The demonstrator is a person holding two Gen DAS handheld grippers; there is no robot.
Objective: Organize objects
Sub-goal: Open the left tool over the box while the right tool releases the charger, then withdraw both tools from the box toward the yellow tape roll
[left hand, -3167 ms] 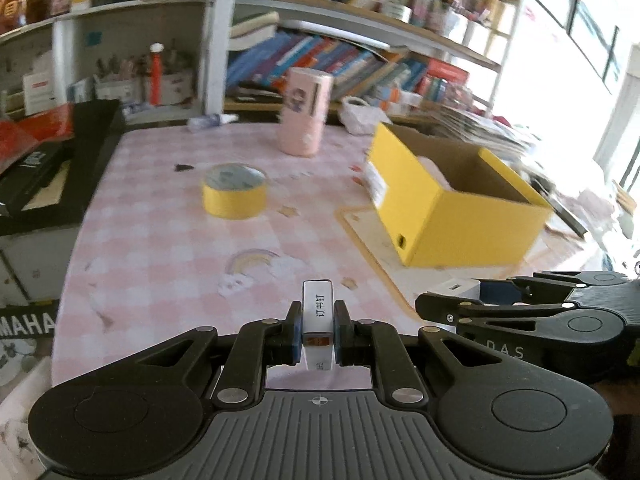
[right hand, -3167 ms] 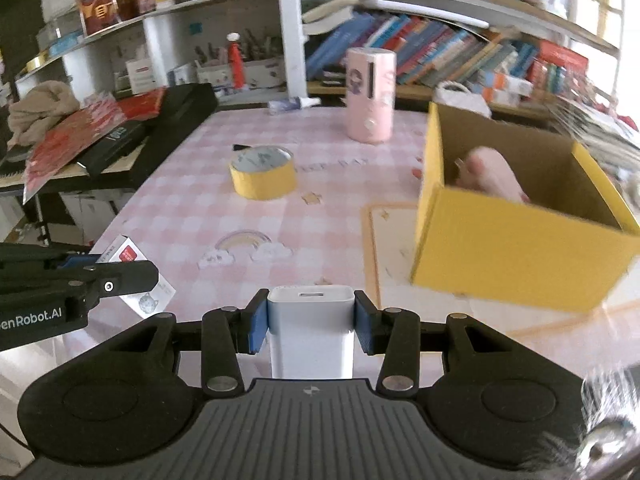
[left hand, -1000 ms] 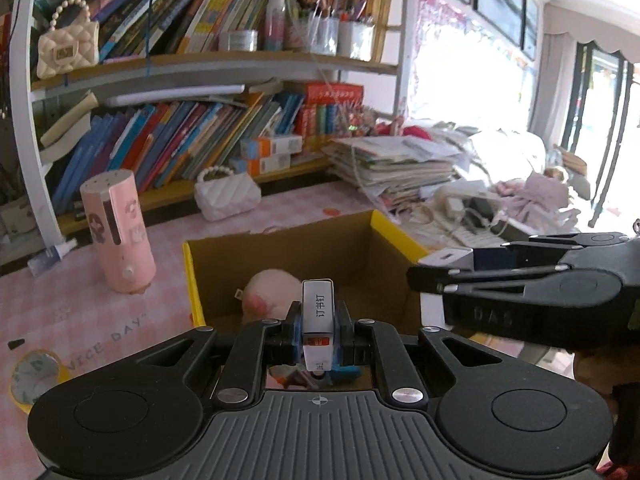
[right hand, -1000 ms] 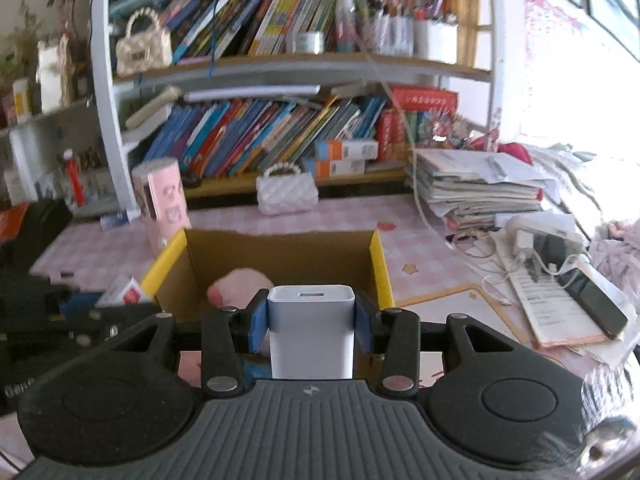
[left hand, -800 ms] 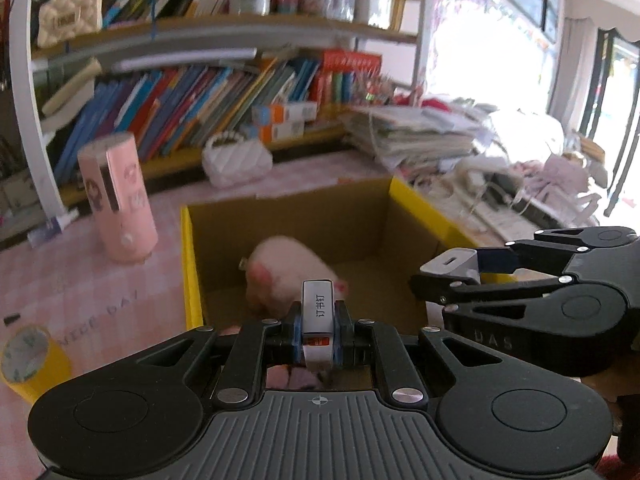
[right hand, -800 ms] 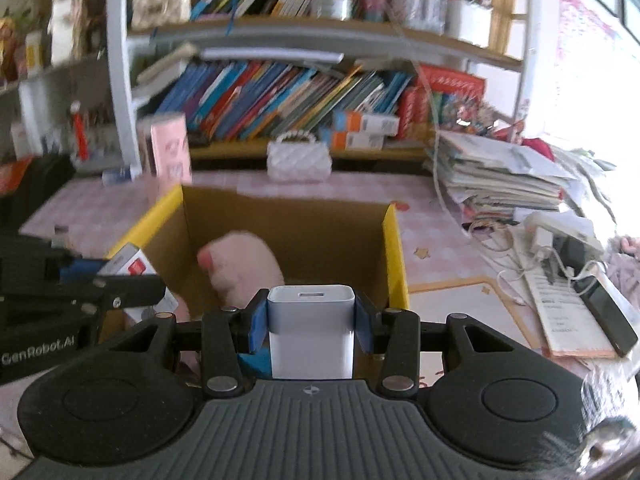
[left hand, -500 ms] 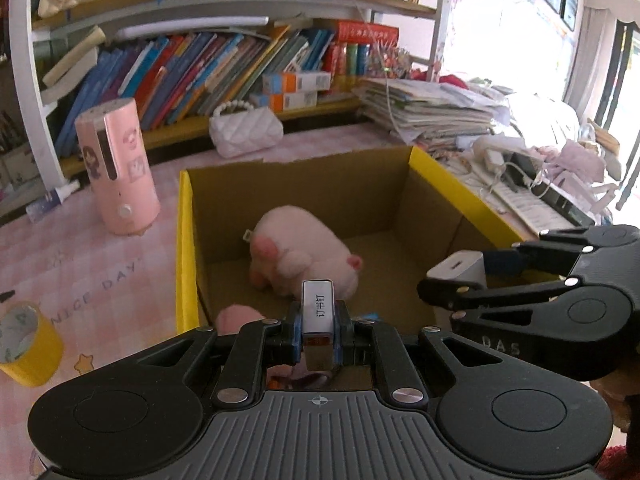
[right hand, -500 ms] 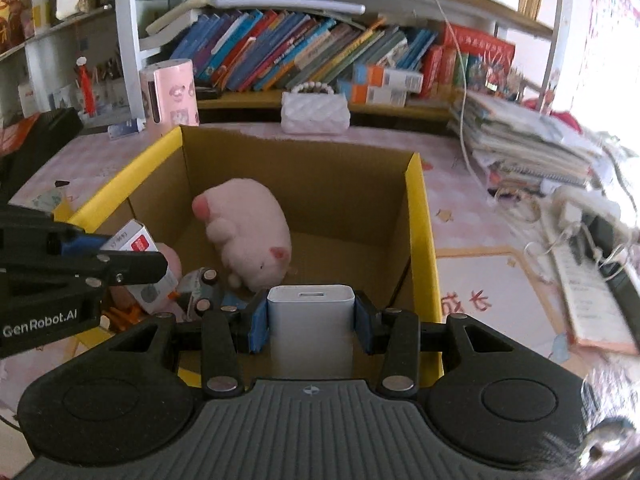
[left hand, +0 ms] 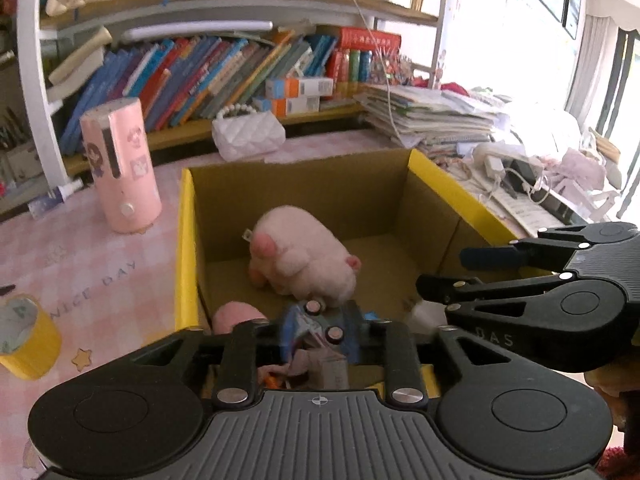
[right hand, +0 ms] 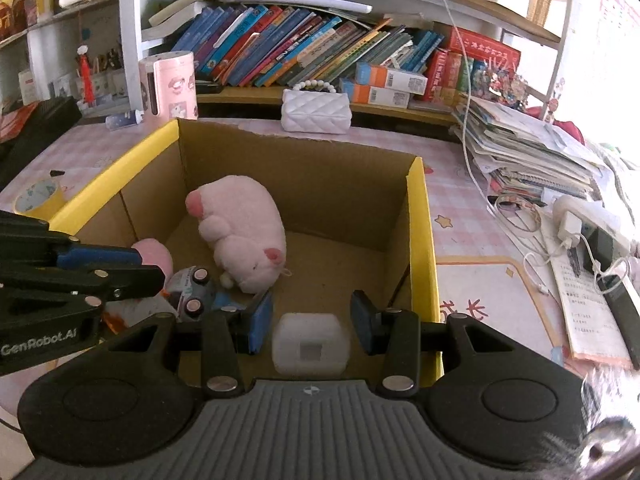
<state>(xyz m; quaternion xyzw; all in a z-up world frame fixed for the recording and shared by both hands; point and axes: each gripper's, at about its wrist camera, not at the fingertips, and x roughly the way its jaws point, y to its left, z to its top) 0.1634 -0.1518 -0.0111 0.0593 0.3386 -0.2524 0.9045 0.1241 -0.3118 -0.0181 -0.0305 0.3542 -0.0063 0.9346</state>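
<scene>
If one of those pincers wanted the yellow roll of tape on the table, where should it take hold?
Probably from above, one finger inside the hole and one outside, pinching the ring's wall. The yellow tape roll lies flat on the pink table with its open core facing up, and its full width looks too broad to span.

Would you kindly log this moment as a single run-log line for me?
phase: release | left gripper: fingers just opening, nothing gripped | right gripper: open over white charger | charger in yellow box

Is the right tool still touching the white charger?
Apart. The right wrist view shows the right tool open, with gaps both sides of the white charger in the box.
</scene>
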